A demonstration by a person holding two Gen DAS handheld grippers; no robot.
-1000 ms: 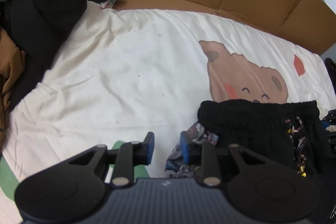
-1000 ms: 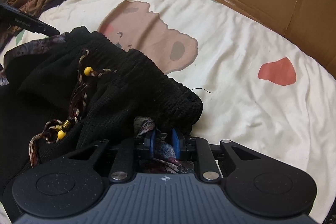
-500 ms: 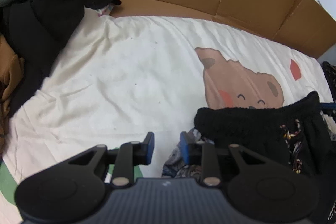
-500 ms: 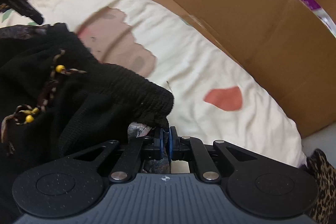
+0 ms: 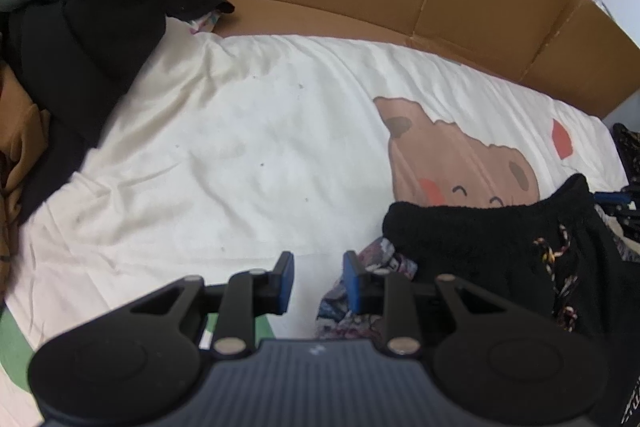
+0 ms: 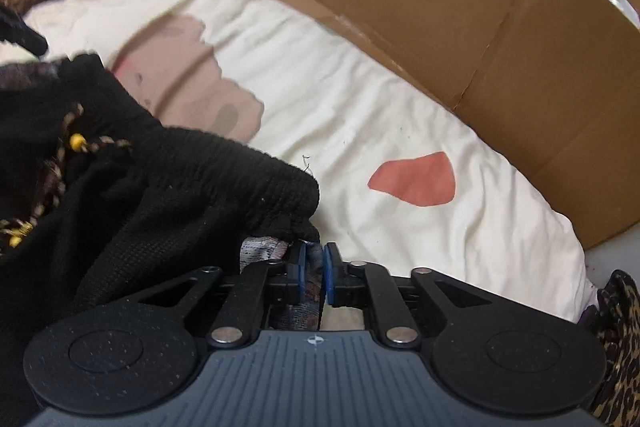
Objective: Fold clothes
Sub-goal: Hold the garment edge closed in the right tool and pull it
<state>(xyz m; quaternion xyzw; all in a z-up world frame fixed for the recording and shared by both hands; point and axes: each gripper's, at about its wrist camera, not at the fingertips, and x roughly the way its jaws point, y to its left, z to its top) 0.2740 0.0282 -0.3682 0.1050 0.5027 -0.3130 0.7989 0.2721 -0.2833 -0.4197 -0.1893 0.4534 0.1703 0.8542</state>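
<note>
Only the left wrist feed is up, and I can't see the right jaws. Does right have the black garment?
Observer: Yes. The right gripper pinches patterned fabric just under the waistband corner of the black garment. Its jaws have just been opening slightly, with cloth between them.
Operator: Drawstring caught in there?
Observer: No. The drawstring, with its yellow bead, lies well left of the pads on the garment.
</note>
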